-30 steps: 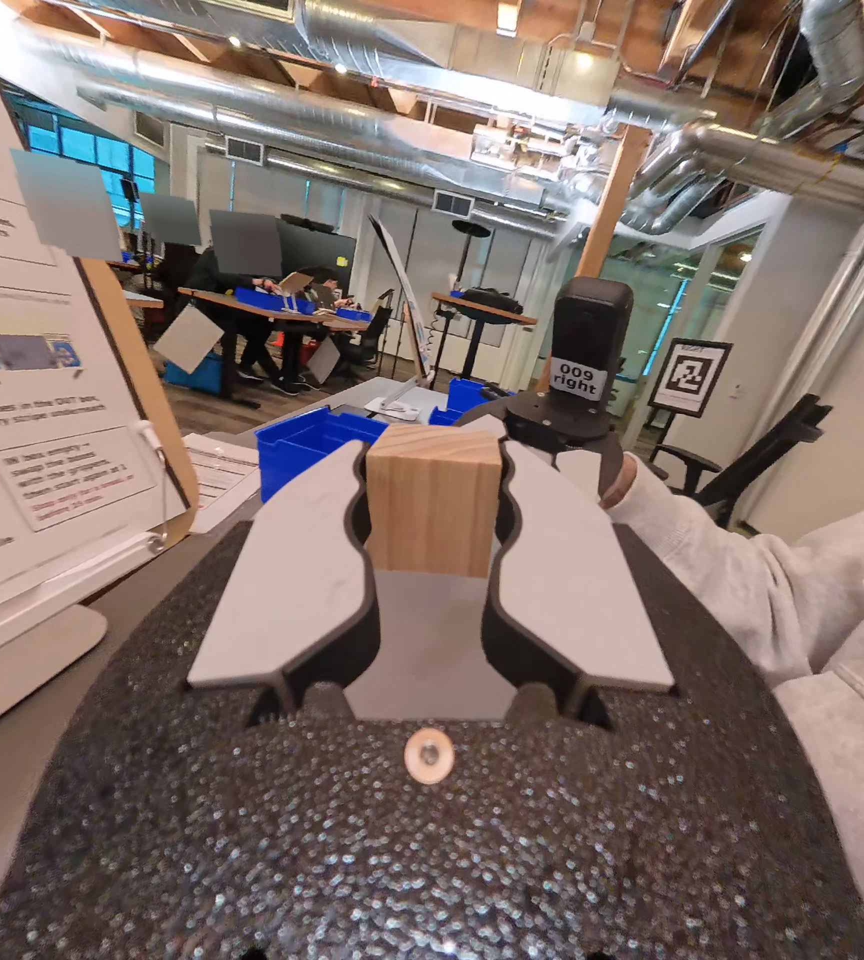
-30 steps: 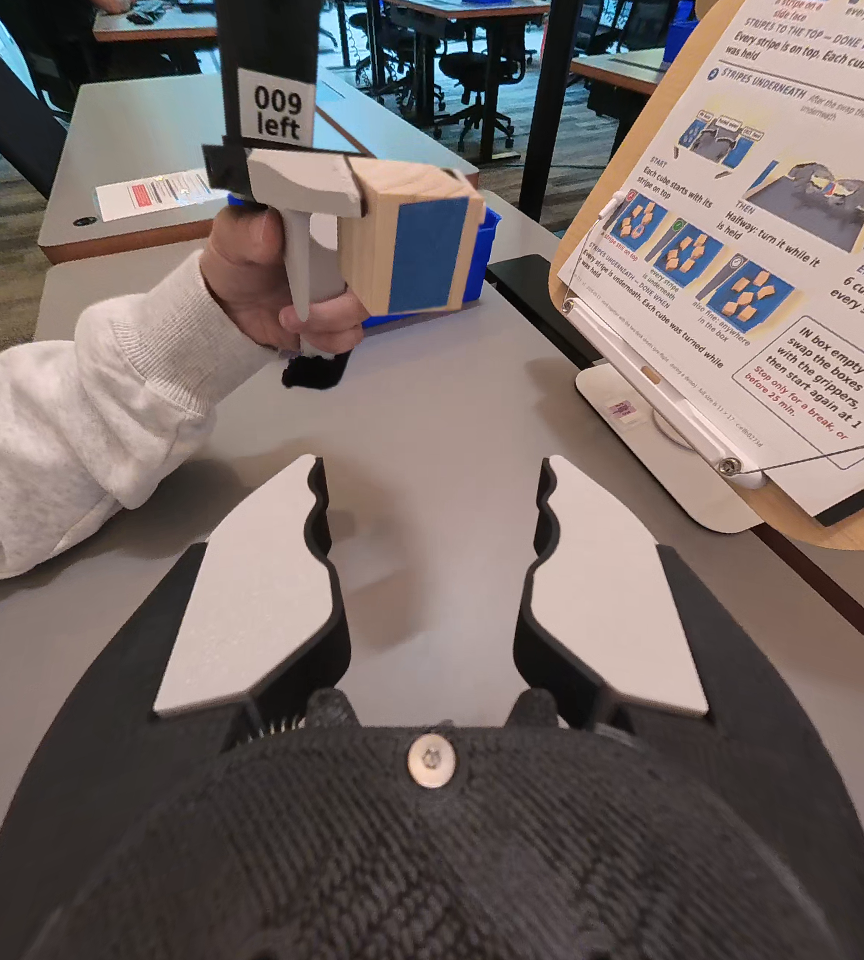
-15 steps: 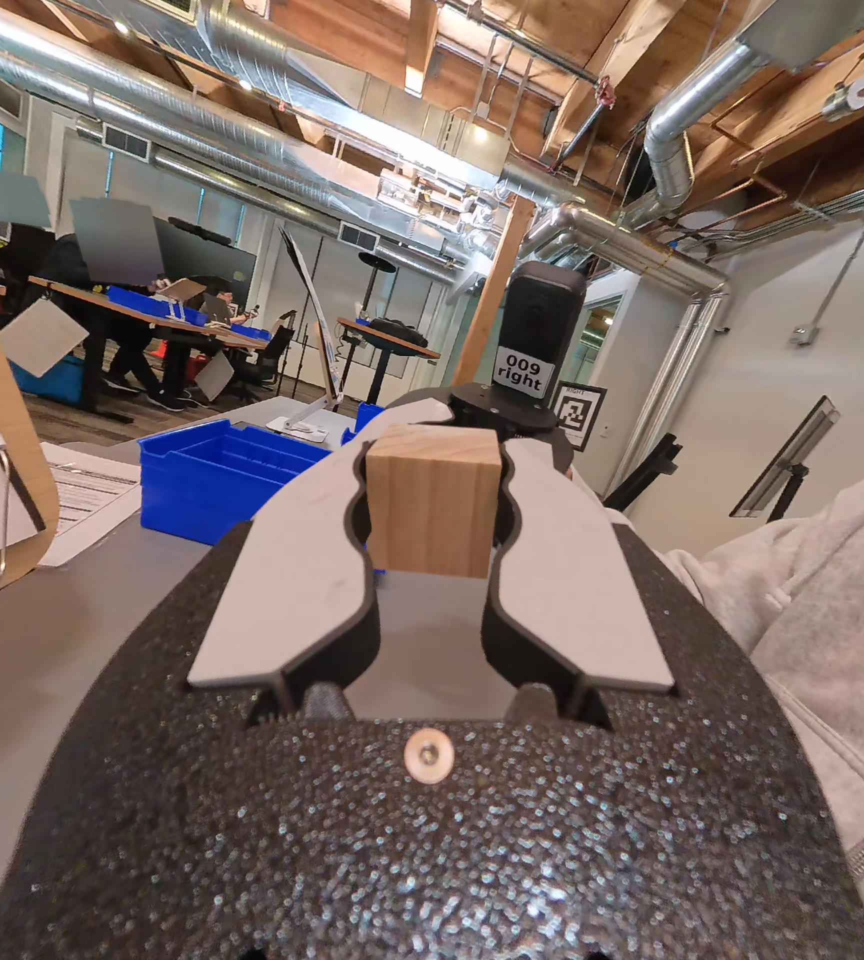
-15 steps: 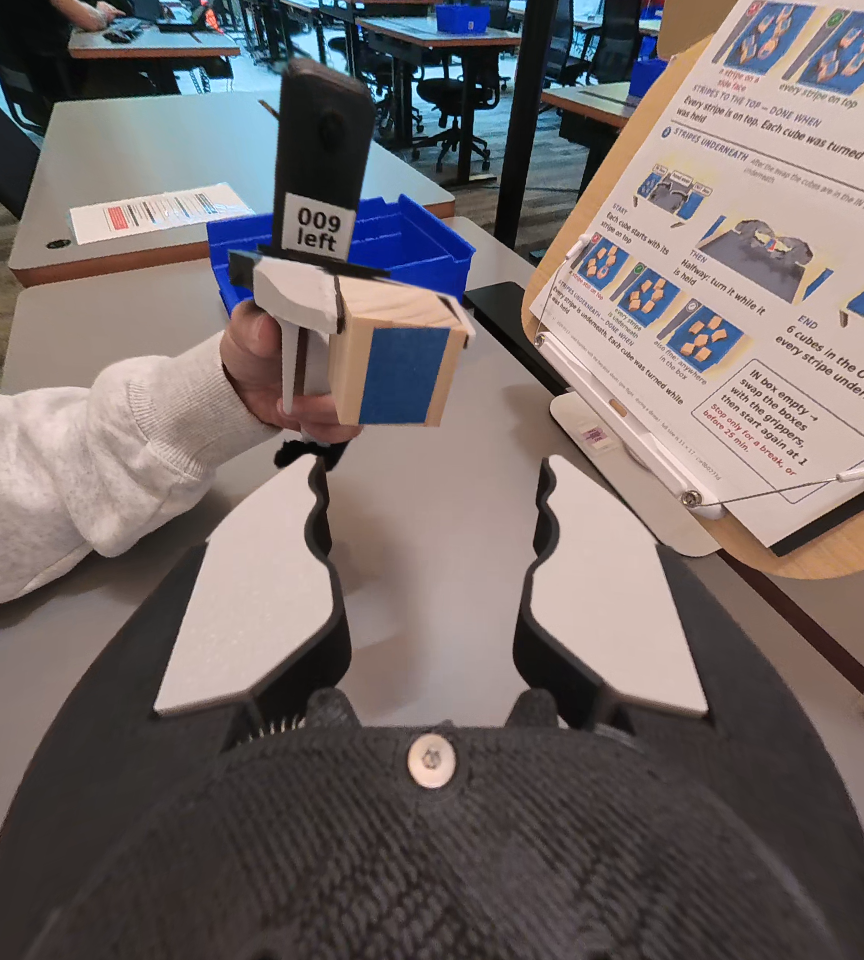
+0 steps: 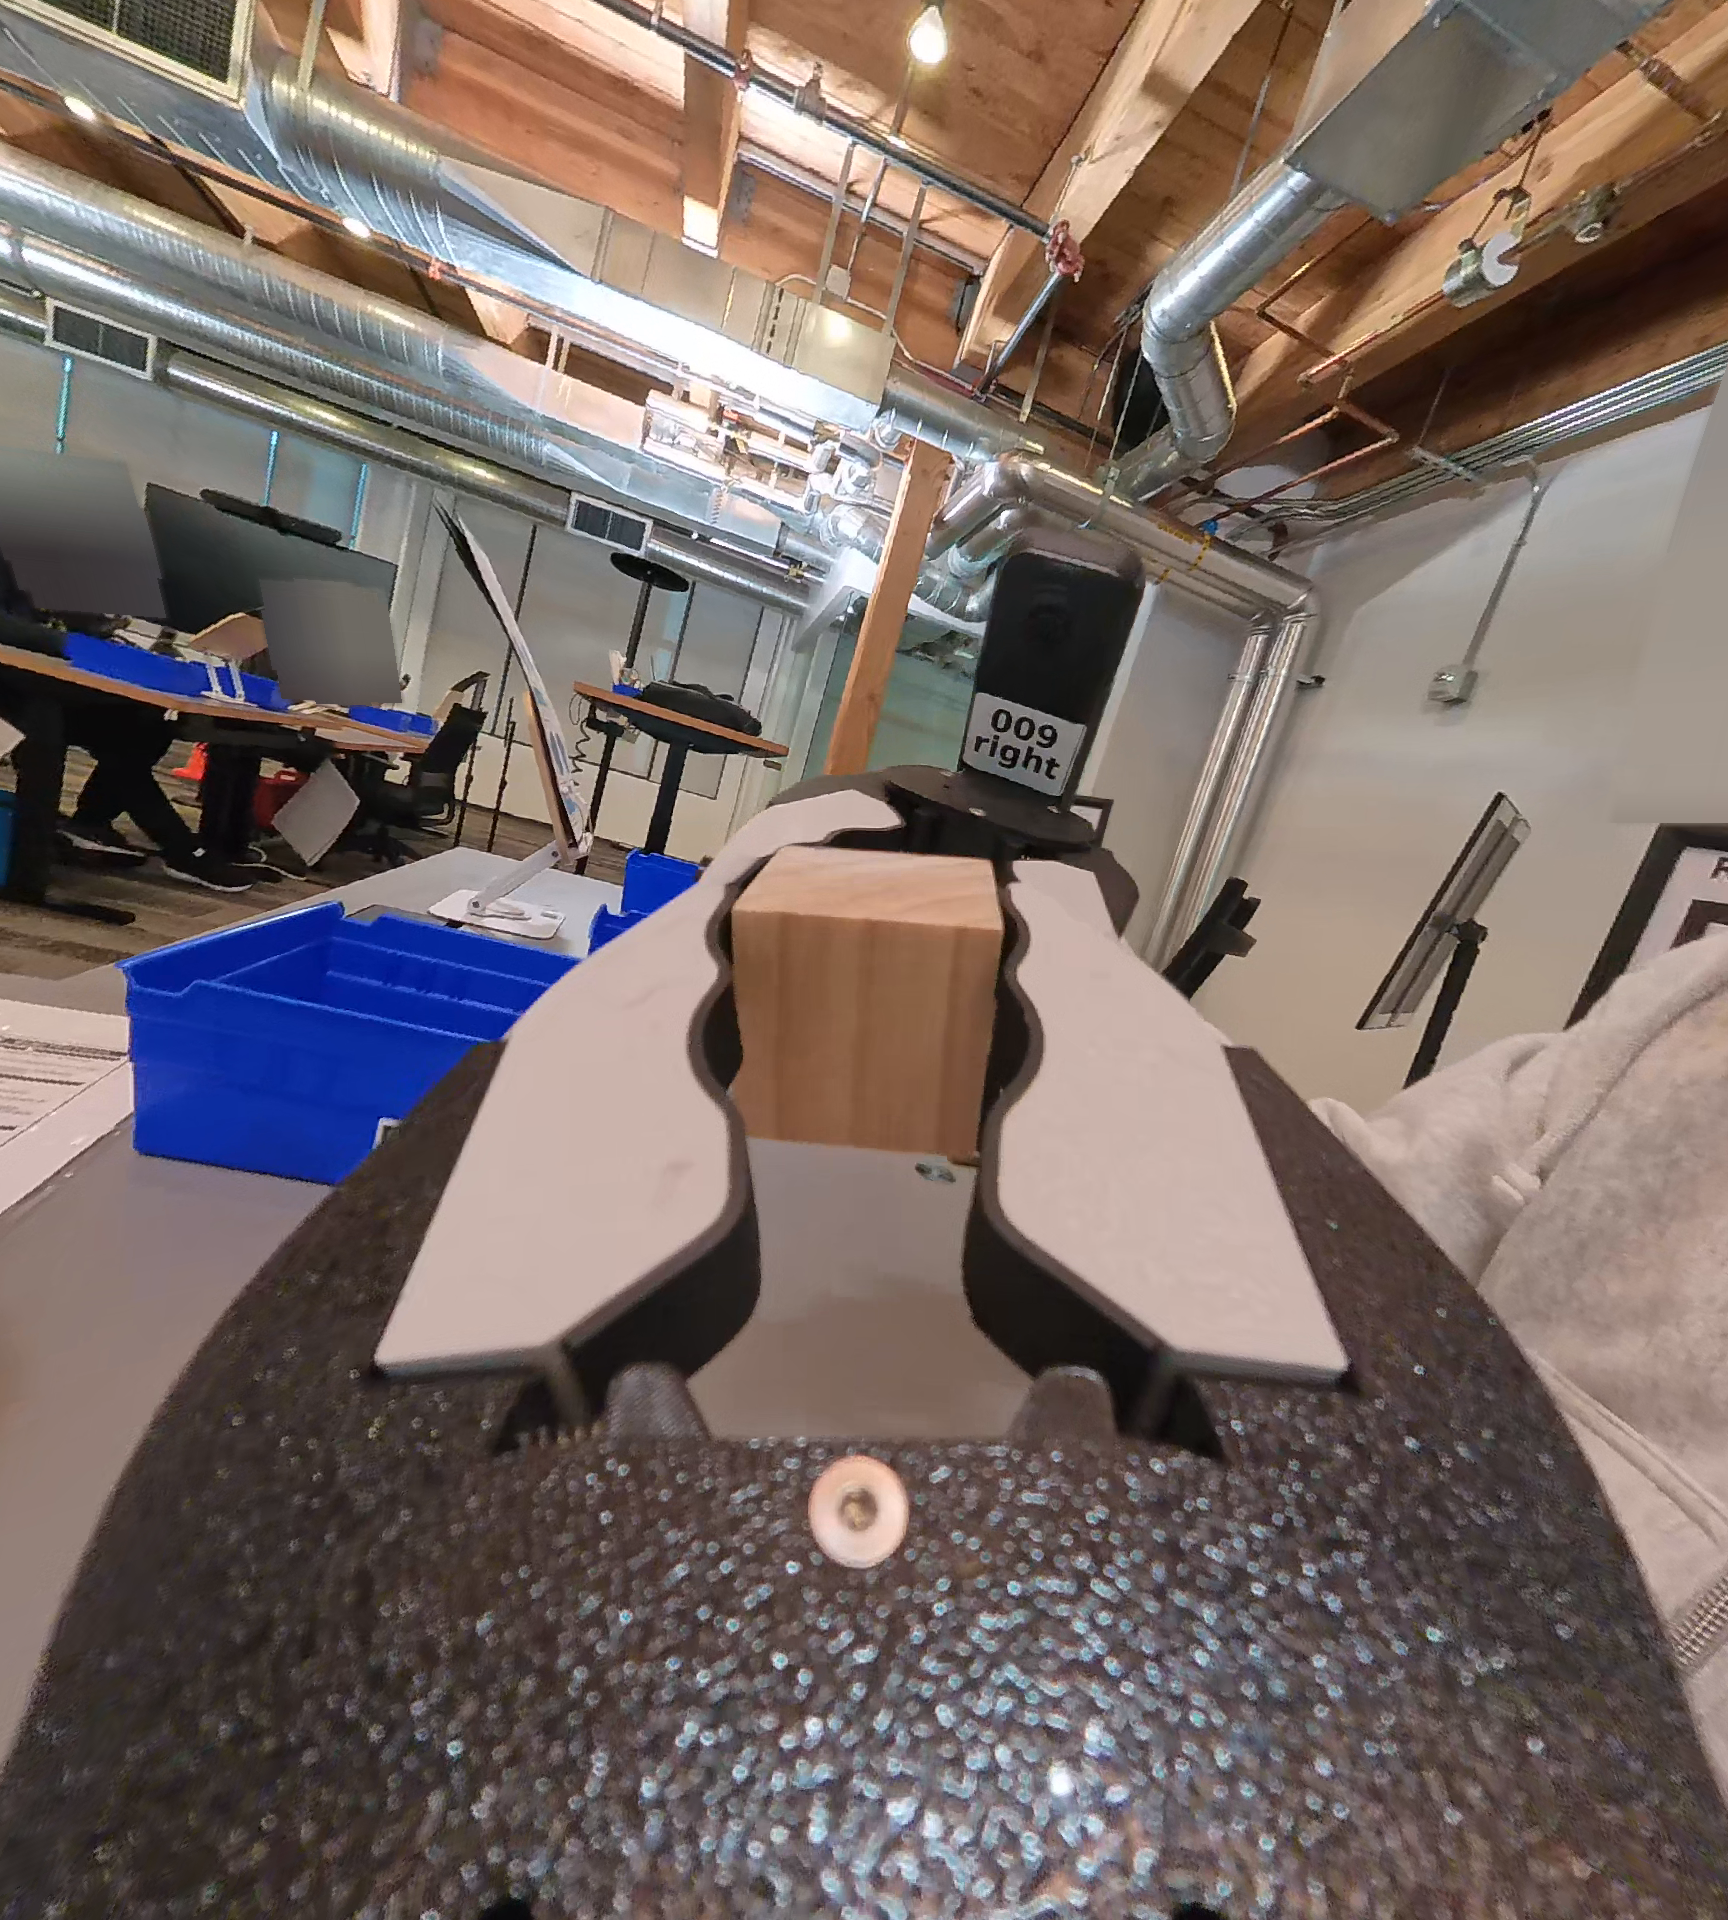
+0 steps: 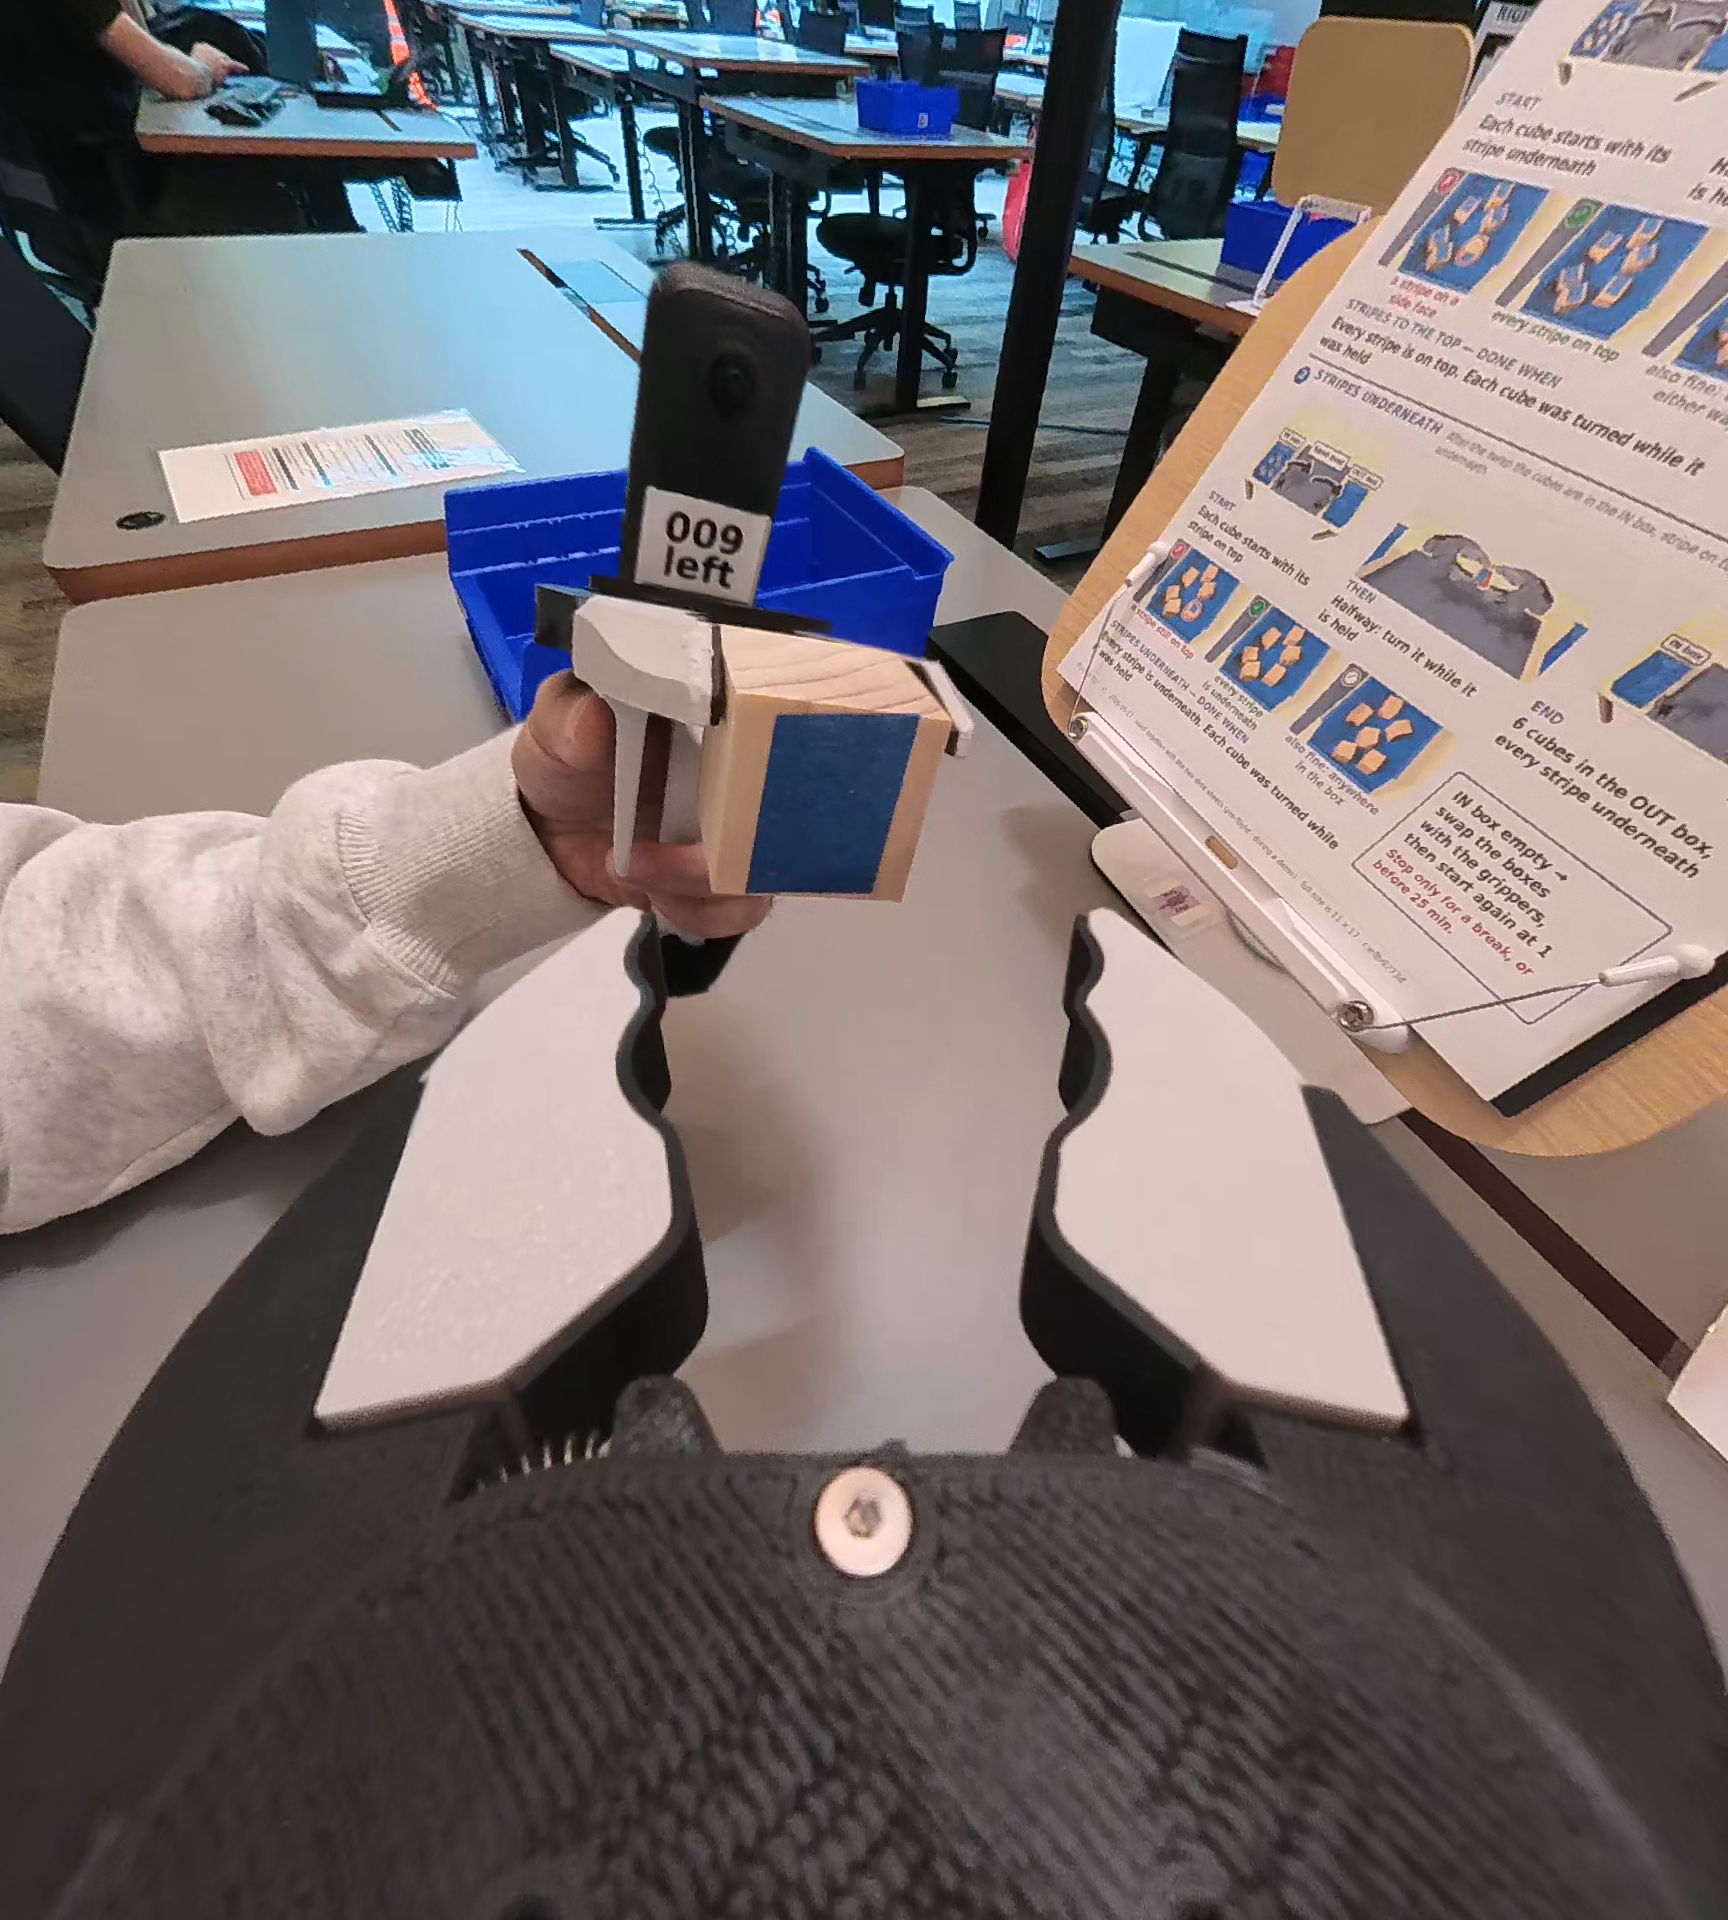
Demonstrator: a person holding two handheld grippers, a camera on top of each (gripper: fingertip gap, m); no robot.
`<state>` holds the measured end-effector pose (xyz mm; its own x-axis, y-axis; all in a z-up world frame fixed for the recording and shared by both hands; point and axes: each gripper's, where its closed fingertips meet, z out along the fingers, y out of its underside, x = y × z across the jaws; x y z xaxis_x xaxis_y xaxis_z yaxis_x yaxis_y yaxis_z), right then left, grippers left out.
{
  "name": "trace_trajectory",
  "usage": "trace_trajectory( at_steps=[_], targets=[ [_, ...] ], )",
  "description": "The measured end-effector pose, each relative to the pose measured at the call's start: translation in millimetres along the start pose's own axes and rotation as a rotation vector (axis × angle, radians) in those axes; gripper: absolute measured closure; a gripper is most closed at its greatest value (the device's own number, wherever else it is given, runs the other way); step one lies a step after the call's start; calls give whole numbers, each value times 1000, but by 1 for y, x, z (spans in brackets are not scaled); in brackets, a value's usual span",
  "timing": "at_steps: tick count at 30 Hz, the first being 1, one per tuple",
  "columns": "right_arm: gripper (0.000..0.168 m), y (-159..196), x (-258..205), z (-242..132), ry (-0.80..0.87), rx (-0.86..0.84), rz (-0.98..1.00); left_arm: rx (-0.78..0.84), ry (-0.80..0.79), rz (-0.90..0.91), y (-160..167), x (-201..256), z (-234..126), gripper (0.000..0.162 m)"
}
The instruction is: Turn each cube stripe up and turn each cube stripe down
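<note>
Our left gripper (image 5: 865, 997) has its jaws clamped on the wooden cube (image 6: 818, 769), lifted off the surface with its blue stripe (image 6: 829, 800) facing our right gripper (image 6: 865, 1049) at 12 o'clock; those jaws gape wide and empty, likely for a handover turn

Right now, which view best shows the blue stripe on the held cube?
The right wrist view: the cube's blue stripe faces that camera, on the face pointing away from the left gripper. The left wrist view shows only plain wood faces.
</note>
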<state>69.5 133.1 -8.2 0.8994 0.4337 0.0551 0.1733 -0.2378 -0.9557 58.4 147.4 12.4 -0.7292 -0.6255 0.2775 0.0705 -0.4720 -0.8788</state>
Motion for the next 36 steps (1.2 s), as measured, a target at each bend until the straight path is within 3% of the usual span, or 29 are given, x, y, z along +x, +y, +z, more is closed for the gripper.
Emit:
trace_trajectory(
  at_steps=[36],
  targets=[
    [109,-9,-5,30,-50,21,1,16,10,-11,-1,-1,0,117]
  ],
)
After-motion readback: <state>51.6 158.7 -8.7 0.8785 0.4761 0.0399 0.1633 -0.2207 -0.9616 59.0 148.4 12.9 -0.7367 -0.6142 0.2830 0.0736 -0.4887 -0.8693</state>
